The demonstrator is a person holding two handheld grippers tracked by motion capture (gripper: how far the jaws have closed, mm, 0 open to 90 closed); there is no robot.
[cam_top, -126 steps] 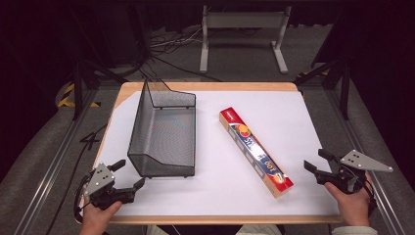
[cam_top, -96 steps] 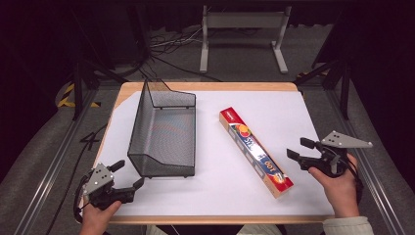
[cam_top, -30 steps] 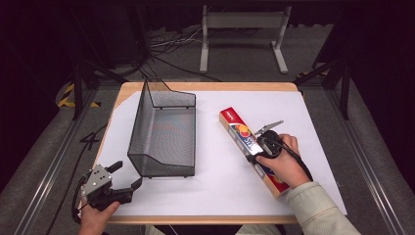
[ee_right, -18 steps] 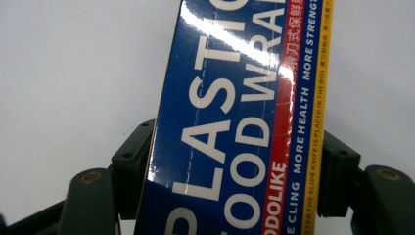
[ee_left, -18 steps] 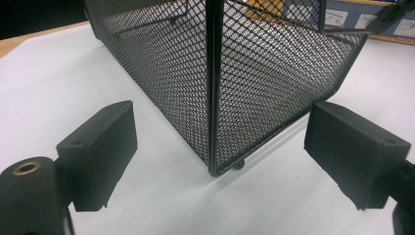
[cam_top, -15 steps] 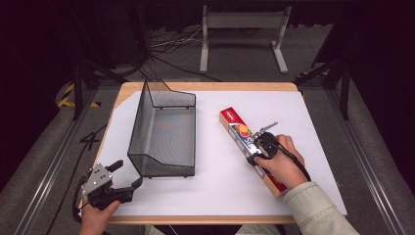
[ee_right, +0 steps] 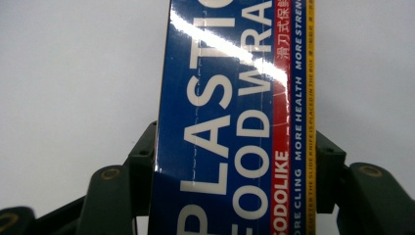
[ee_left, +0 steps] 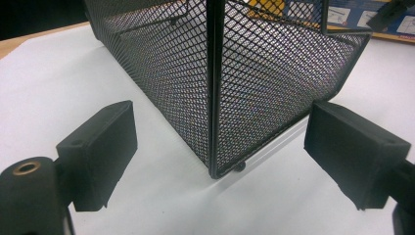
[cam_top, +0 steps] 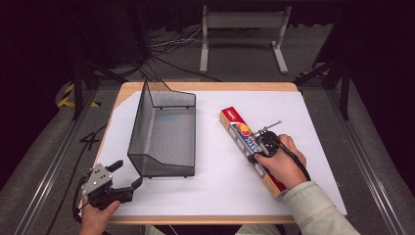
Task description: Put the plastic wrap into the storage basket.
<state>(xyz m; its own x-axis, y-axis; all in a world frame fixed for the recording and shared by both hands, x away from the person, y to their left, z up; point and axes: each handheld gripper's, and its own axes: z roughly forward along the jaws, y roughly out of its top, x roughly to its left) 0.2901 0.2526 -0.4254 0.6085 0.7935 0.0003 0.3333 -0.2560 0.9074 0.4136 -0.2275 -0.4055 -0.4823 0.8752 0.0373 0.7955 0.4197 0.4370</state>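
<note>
Gripping: right gripper (cam_top: 255,148) has just clamped shut on the plastic wrap box (cam_top: 234,126), pads pressed against both long sides, as the right gripper view shows (ee_right: 230,161).
Box position: lying flat on the white sheet (cam_top: 313,122), slanted, right of centre, its far end toward the mesh basket.
Right hand (cam_top: 281,164): over the box's near half, wrist down low.
Mesh basket (cam_top: 164,134): black wire, standing left of the box, well apart from it.
Left gripper (cam_top: 125,176): jaws spread wide, nothing between the pads, parked just off the basket's near corner (ee_left: 215,166) at the table edge.
Table (cam_top: 205,86): wooden rim framing the sheet.
</note>
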